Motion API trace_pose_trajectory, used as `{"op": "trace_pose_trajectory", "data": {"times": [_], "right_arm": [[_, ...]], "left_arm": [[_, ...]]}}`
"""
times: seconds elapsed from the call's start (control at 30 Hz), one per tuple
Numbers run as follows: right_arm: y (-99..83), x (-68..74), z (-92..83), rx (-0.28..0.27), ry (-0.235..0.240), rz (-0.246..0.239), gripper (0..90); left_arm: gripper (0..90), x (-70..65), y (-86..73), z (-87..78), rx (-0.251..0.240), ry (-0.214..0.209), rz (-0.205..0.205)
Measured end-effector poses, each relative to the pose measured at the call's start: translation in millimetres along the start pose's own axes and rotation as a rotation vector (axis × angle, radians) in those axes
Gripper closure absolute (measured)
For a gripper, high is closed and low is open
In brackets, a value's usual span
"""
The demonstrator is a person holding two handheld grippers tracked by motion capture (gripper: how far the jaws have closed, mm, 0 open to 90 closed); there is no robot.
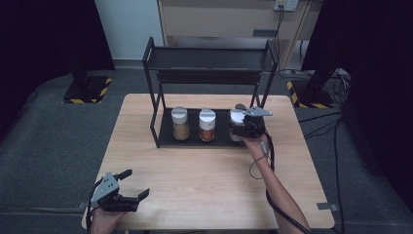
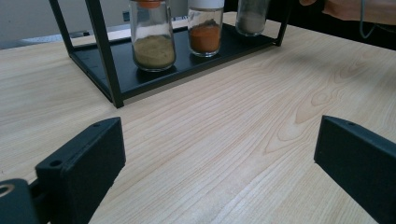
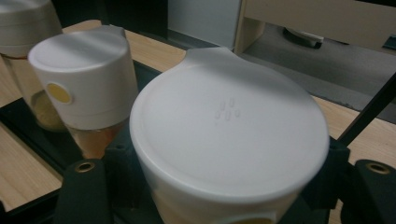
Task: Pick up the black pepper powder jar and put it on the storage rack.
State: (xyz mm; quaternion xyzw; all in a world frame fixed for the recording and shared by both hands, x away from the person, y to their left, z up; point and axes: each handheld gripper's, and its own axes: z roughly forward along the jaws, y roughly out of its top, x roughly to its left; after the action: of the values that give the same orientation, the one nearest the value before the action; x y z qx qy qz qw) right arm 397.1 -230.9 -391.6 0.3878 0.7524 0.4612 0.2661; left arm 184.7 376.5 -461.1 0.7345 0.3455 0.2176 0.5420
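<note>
One camera looks down over the whole bench (image 1: 204, 170); the left one sits low, facing the rack (image 2: 154, 77); the right hovers close above a jar lid (image 3: 229, 130).

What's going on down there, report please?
Left claw open, idle over table. Right claw around rightmost jar on rack; grip unconfirmed. Nothing in the way.

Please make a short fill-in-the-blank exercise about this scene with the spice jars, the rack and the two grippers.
1. The black rack holds ___ spice jars on its lower shelf.
2. The right gripper has its jaws around the jar with the ___ lid.
3. The left gripper hovers over the wooden table with its jaws ___.
4. The middle jar contains ___ powder.

Missing words: three; white; open; orange
</note>
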Motion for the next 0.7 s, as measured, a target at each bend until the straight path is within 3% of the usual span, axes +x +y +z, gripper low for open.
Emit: {"op": "trace_pose_trajectory", "data": {"times": [0.47,0.7], "right_arm": [[-7.3,10.4,13.8,-0.002,-0.065,0.045,31.0],[-9.3,16.2,19.2,0.000,-0.085,0.040,31.0]], "left_arm": [[1.0,0.4,-0.1,-0.4,0.000,0.000,0.000],[1.0,0.5,-0.1,-0.7,-0.001,-0.001,0.000]]}}
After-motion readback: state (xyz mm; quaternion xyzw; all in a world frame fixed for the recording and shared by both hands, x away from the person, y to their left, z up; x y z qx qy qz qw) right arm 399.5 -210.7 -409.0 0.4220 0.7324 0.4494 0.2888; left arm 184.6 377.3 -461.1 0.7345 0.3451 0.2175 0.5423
